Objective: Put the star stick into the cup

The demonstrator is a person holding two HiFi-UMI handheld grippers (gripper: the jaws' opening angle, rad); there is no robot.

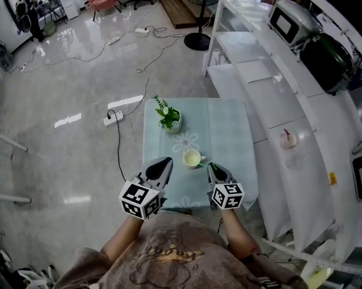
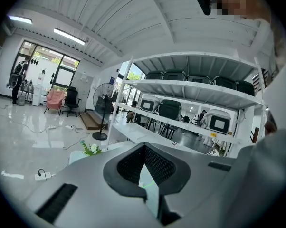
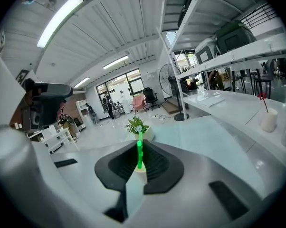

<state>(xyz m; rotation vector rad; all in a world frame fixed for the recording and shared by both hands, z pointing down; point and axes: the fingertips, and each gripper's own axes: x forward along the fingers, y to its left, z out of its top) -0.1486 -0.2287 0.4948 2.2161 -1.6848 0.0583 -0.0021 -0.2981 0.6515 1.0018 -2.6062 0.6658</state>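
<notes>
Hovering left gripper (image 1: 165, 163): jaws closed together, nothing between them, tip near the cup (image 1: 192, 158), on its left
Cup: cream, upright on the pale table (image 1: 229, 131), small potted plant (image 1: 169, 118) beyond it
Star stick (image 3: 139, 153): green, just right of the cup, not in it
Right gripper (image 1: 213, 168): jaws pinched on the star stick

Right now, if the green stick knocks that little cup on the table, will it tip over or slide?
The cup looks small and seemingly empty, so probably light; a knock may shift it on the cloth. Its mouth looks wide for its size, so tipping seems less likely.
</notes>
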